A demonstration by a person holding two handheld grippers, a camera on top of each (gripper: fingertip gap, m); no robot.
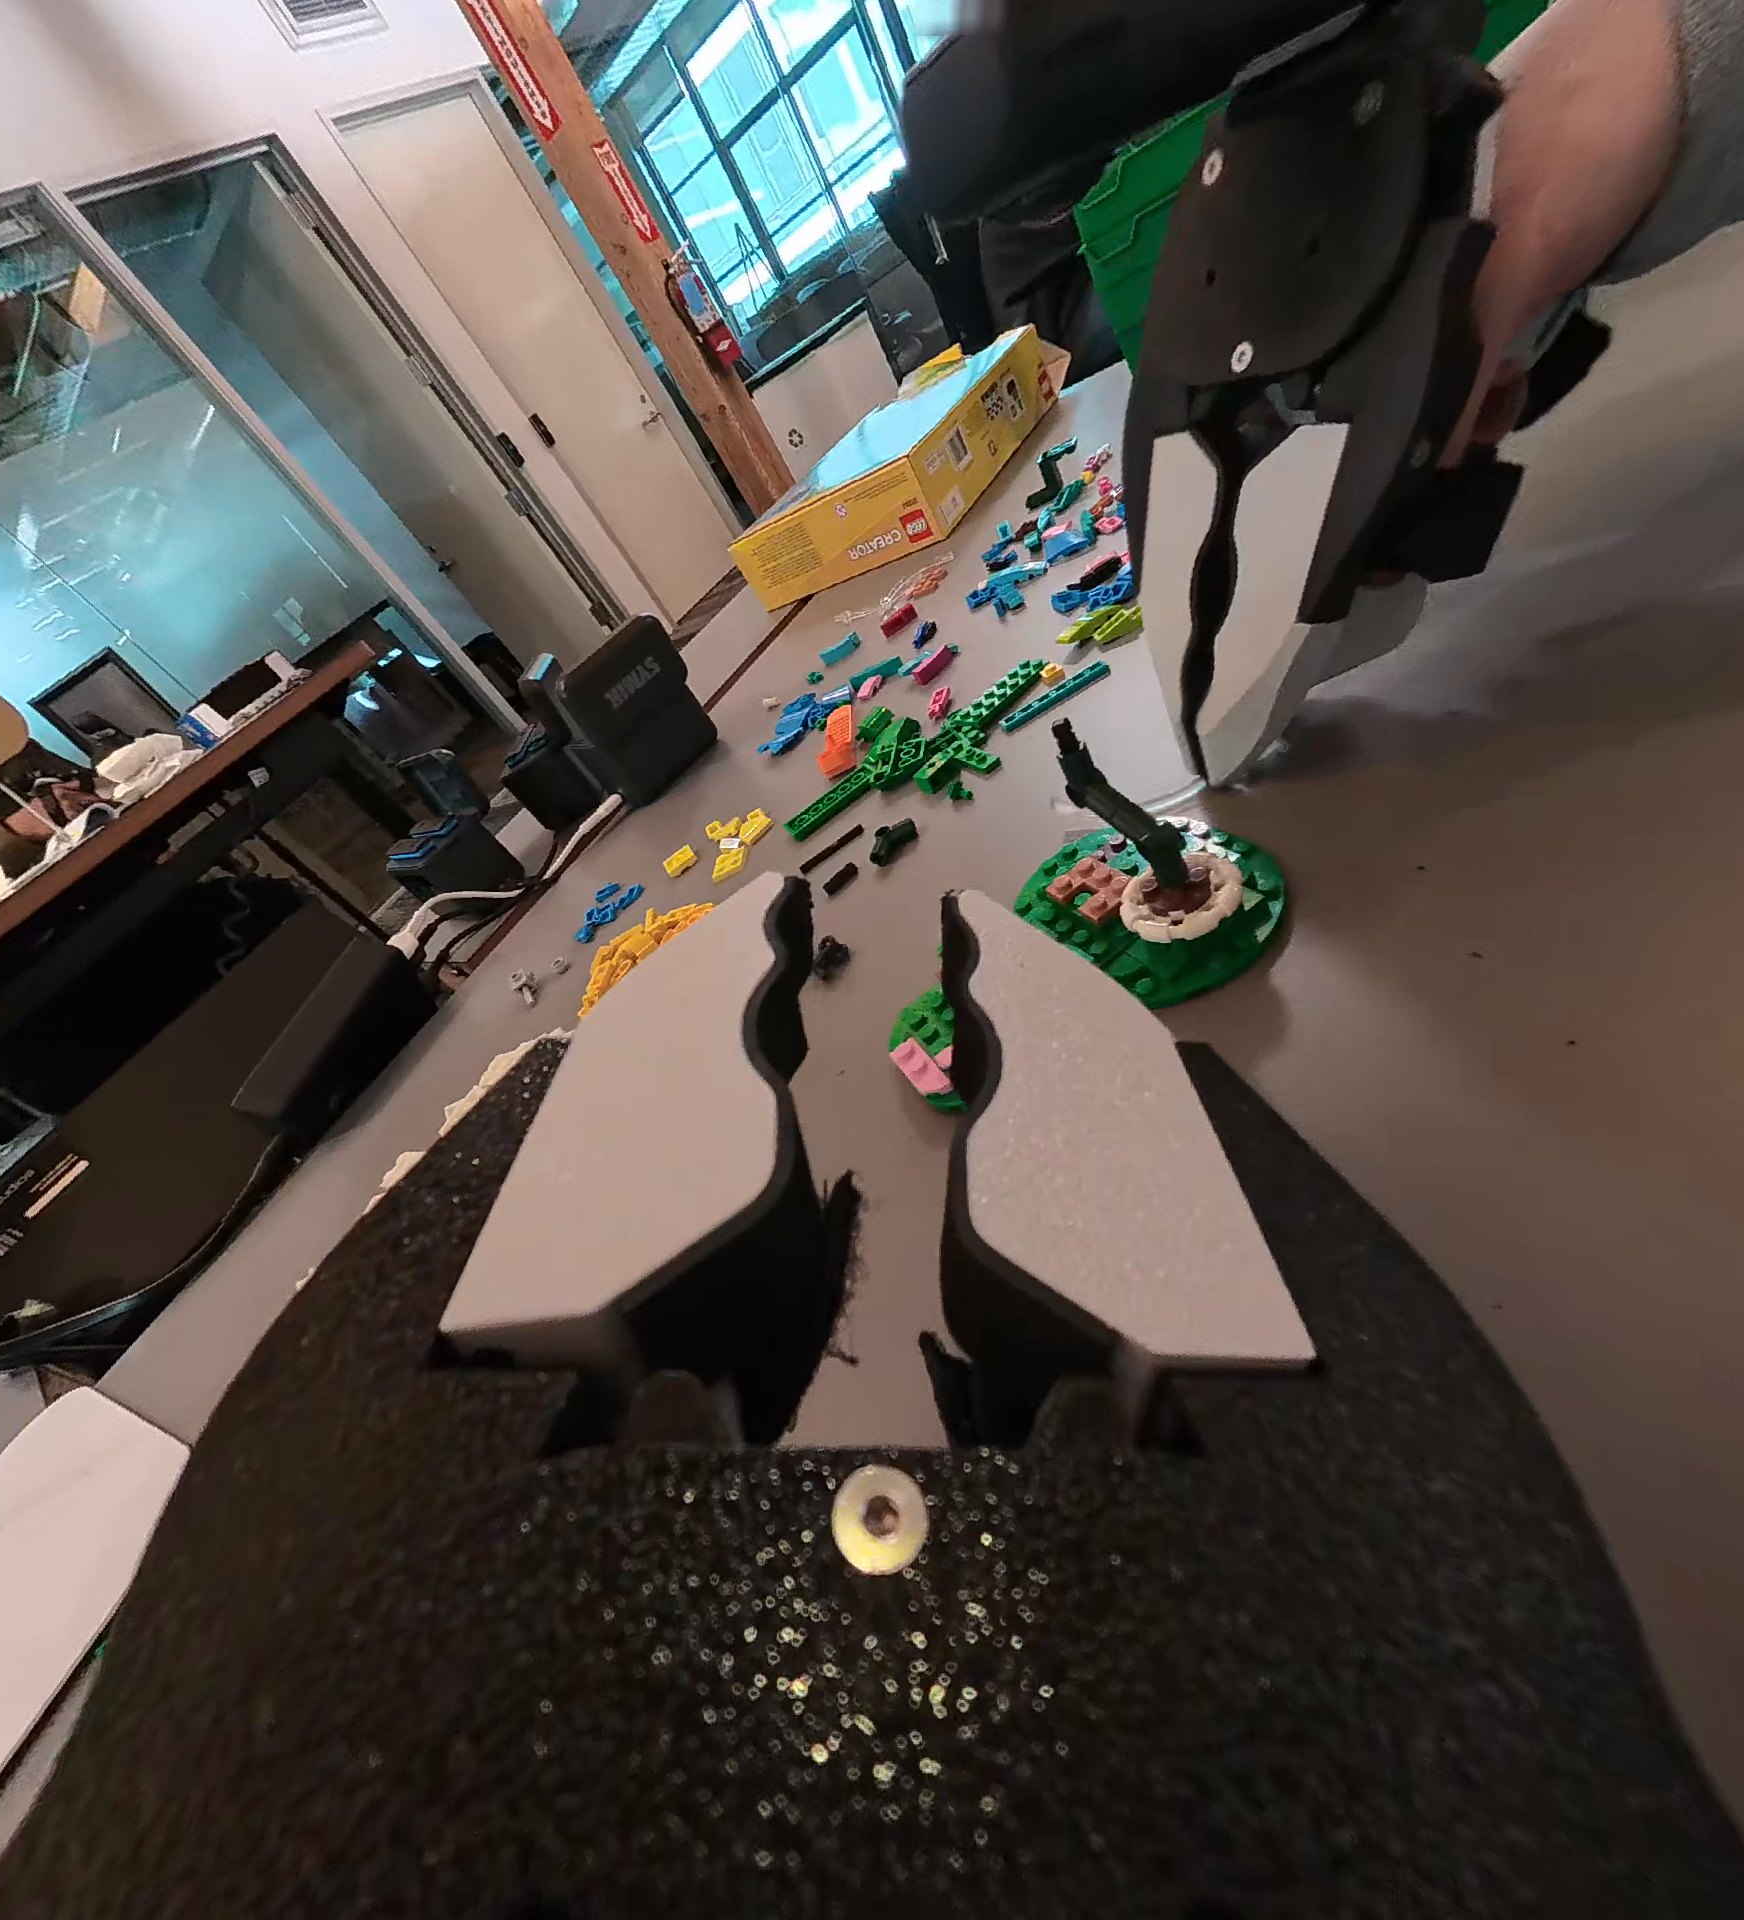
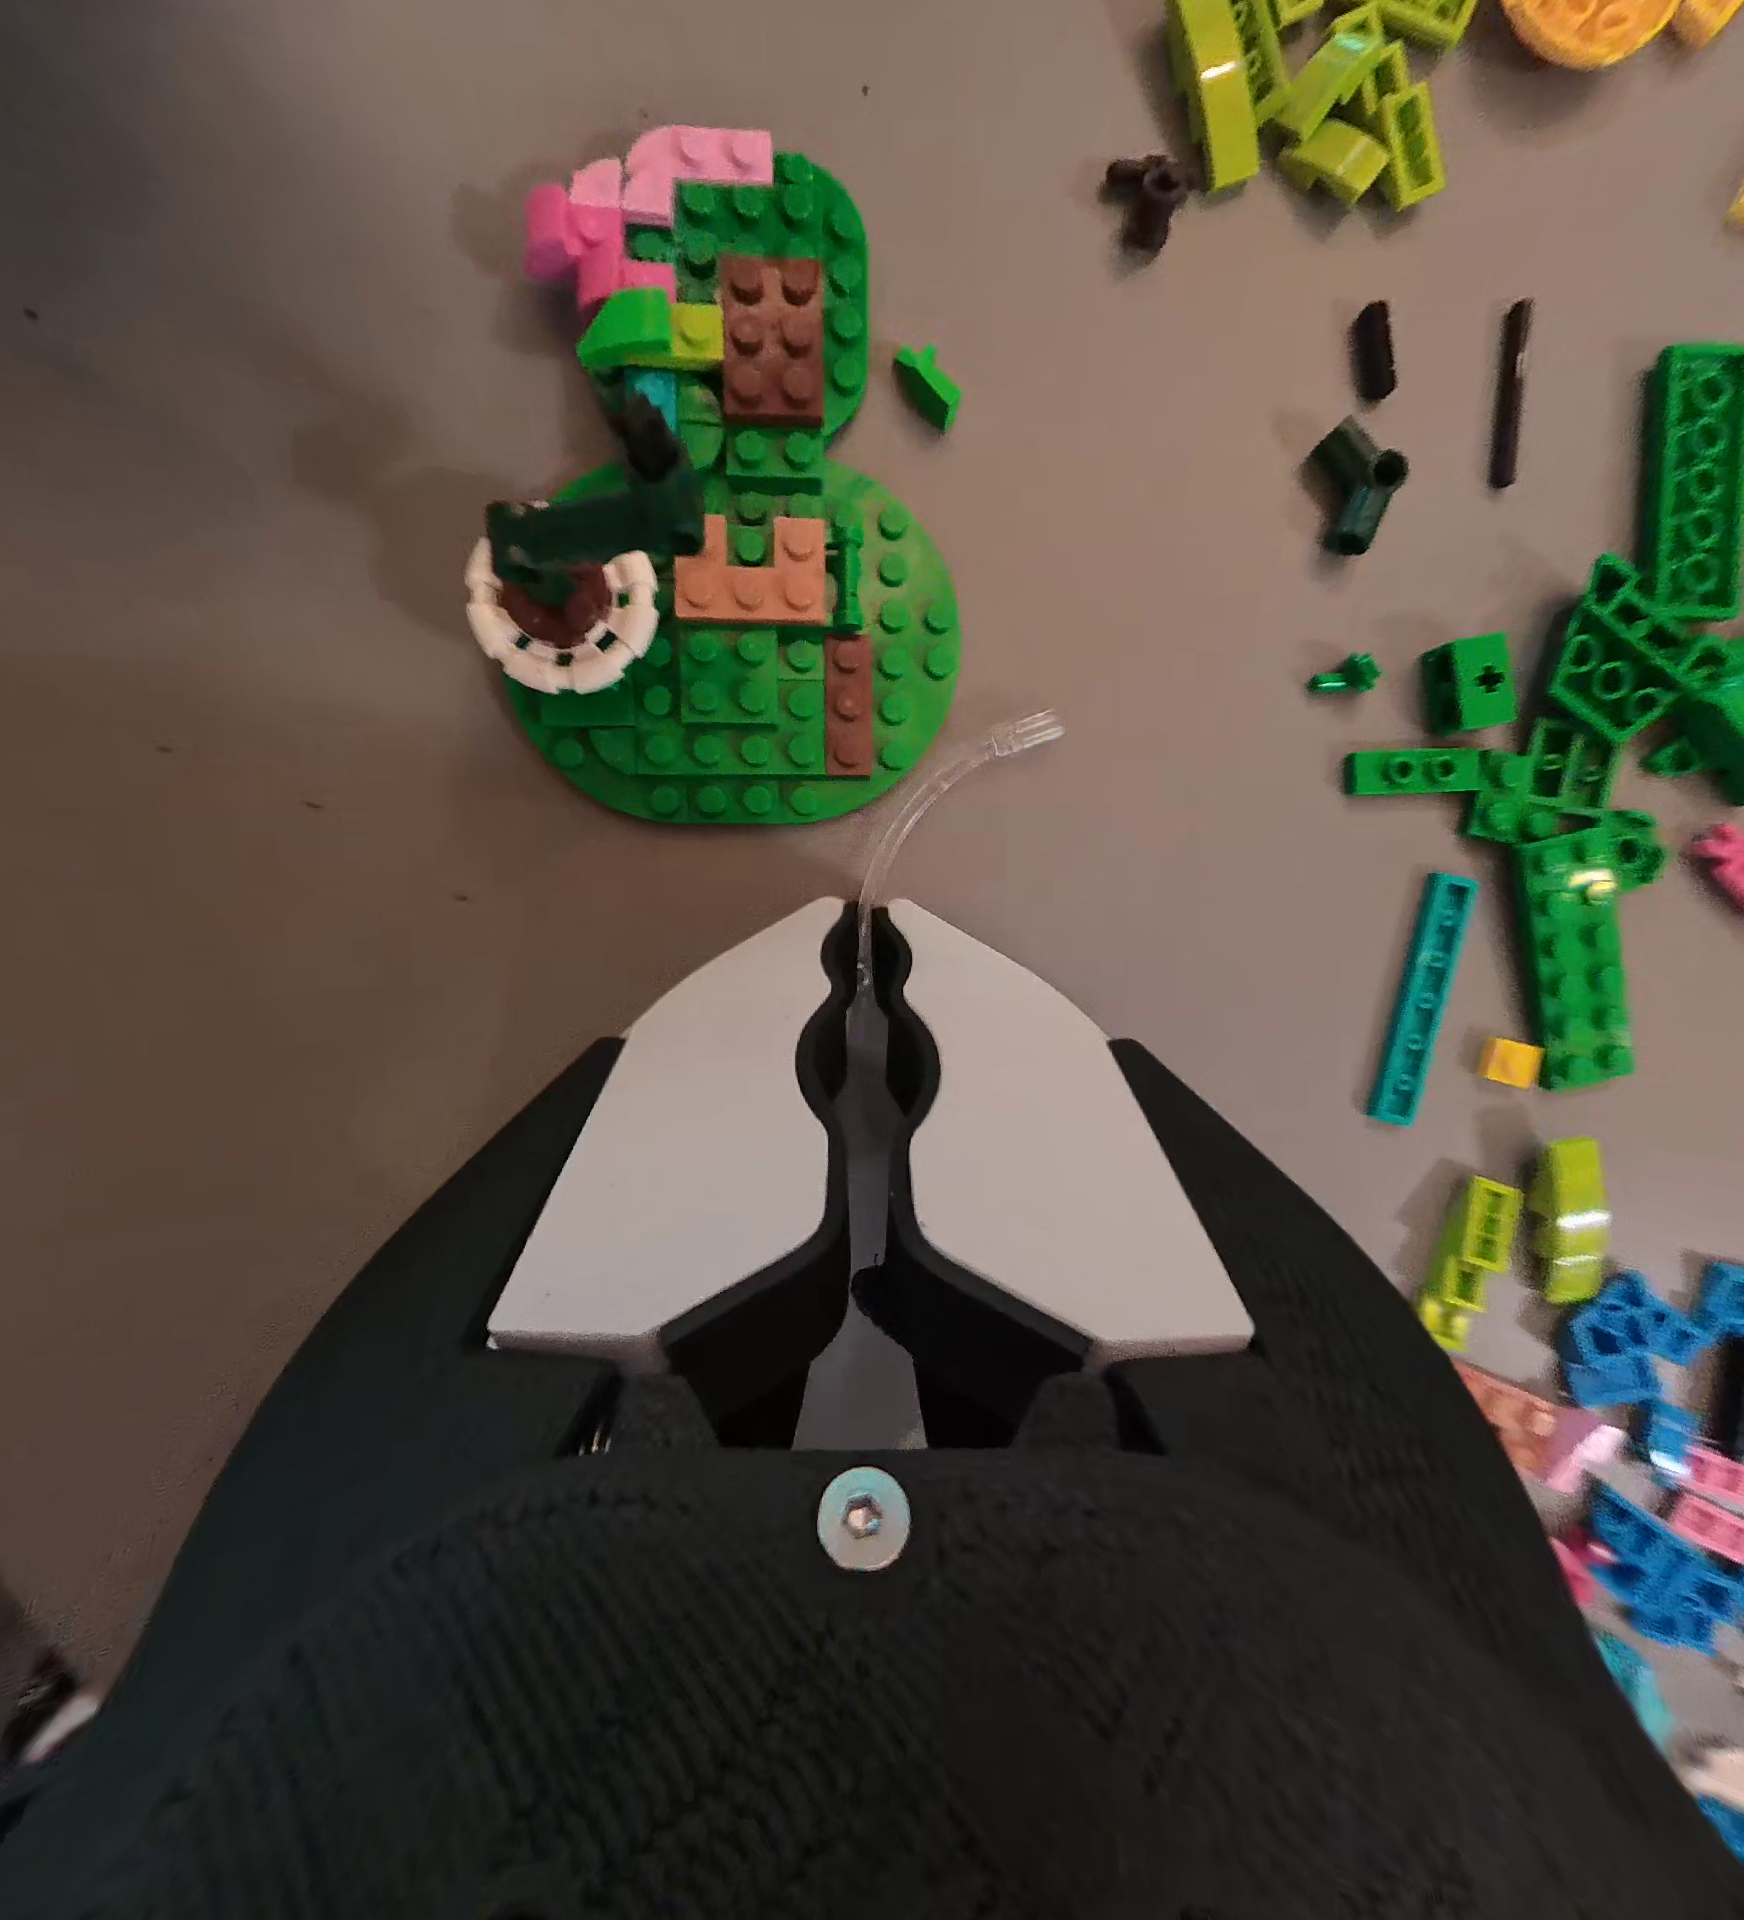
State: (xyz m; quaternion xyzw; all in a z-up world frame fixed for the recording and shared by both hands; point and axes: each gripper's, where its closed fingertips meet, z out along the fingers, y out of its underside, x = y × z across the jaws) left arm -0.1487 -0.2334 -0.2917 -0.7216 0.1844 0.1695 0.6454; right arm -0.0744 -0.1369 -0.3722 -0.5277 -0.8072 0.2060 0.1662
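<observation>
My right gripper (image 2: pixel 873 912) is shut on the lower end of a thin clear curved rod (image 2: pixel 915 810). The rod arcs forward from the fingertips, just beside the near rim of a green figure-eight brick base (image 2: pixel 733 717). That base carries brown, tan and pink bricks, a white ring (image 2: pixel 561 623) and a leaning dark green stem (image 2: pixel 587 520). In the left wrist view the right gripper (image 1: pixel 1211 769) points down at the table behind the base (image 1: pixel 1200 935). My left gripper (image 1: pixel 873 914) is open and empty, low over the table. Its right finger (image 1: pixel 1034 1039) hides part of the base's pink-brick end (image 1: pixel 920 1060).
Loose bricks lie in sorted heaps: green (image 2: pixel 1626 727), lime (image 2: pixel 1304 94), blue and pink (image 2: pixel 1678 1455), yellow (image 1: pixel 639 945). Small black pins (image 2: pixel 1372 348) lie nearby. A yellow box (image 1: pixel 899 488) lies farther back. Black chargers (image 1: pixel 629 707) with cables sit by the table's left edge.
</observation>
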